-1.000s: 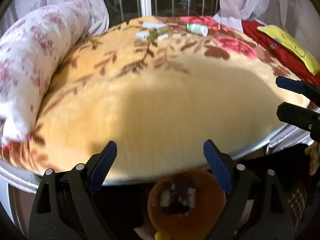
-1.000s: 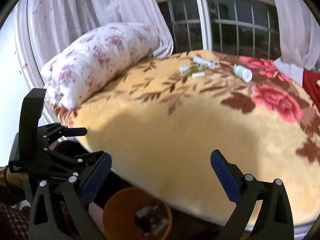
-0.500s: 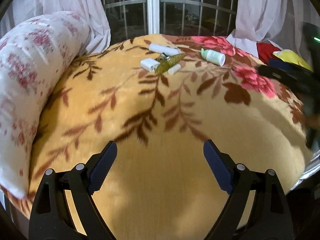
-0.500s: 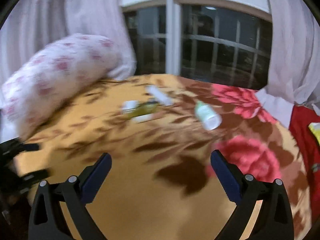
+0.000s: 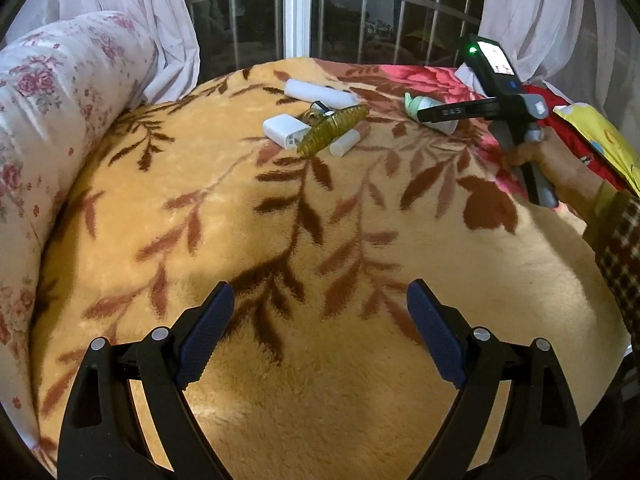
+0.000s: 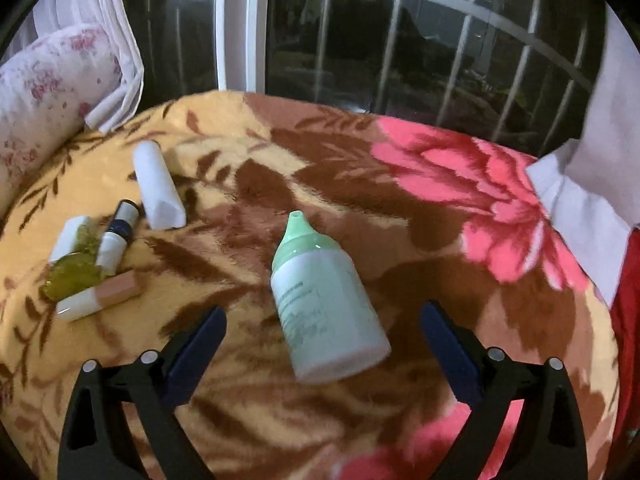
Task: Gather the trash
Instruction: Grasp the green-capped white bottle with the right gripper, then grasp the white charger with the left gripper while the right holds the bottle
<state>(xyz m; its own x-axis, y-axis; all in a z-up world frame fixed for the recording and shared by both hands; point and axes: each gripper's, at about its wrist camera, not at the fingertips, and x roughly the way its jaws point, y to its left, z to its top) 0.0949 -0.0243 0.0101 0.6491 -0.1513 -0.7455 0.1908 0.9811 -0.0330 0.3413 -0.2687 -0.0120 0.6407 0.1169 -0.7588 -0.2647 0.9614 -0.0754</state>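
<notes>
Bed (image 5: 248, 380): covered by a yellow plush blanket (image 6: 320, 420) with brown leaf and pink flower print. Floral bolster pillow (image 5: 52, 128) lies along the left edge. Toward the far edge, by the window, a cluster of items in contact or nearly so: white tube (image 6: 158, 192), white box (image 5: 285, 131), ridged yellow-green piece (image 5: 332, 130), pink-and-white stick (image 6: 100, 294), small dark-capped bottle (image 6: 118, 238). A mint-green bottle (image 6: 326, 304) lies on its side, apart, to their right. Red cloth (image 5: 568, 128) at the right edge.
</notes>
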